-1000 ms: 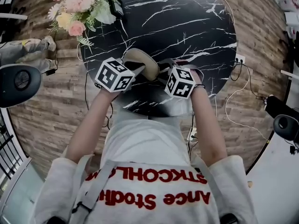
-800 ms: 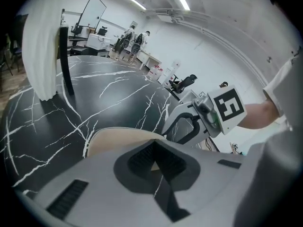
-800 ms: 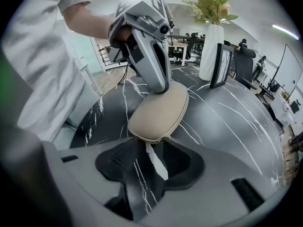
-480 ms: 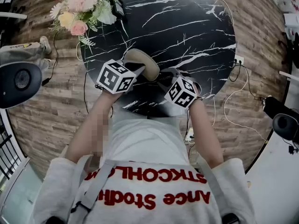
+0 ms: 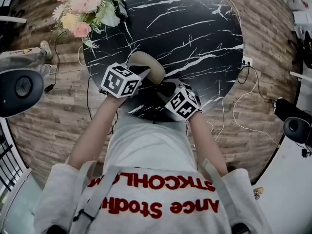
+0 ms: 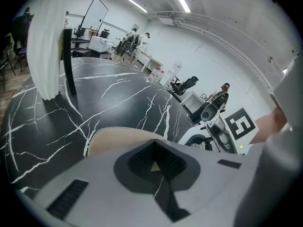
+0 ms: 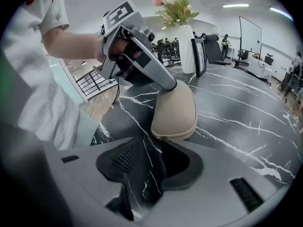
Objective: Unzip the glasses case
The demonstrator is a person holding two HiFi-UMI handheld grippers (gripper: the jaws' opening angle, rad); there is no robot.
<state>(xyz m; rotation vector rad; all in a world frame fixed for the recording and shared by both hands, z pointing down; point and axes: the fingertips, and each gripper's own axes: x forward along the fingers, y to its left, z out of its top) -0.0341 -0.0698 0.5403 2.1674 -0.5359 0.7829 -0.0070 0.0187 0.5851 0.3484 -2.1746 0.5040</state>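
Round black bench [image 5: 195,28], white-veined marble top, standing on a wood-plank floor [image 5: 48,116].

Glasses case [image 5: 147,65]: beige, oval, lying flat near the person's edge of the bench. Its zip seam runs round the rim and looks closed at the end facing the right gripper view.

Left gripper [image 6: 154,164]: jaws together, tip resting on the top of the case.

Right gripper [image 7: 152,161]: jaws apart, having just been opening. Only bare bench shows between them, and the end of the case lies just beyond the tips.

Flowers [image 5: 83,6]: pink and yellow, in a white vase [image 6: 47,46] at the bench's far left edge, well apart from the case.
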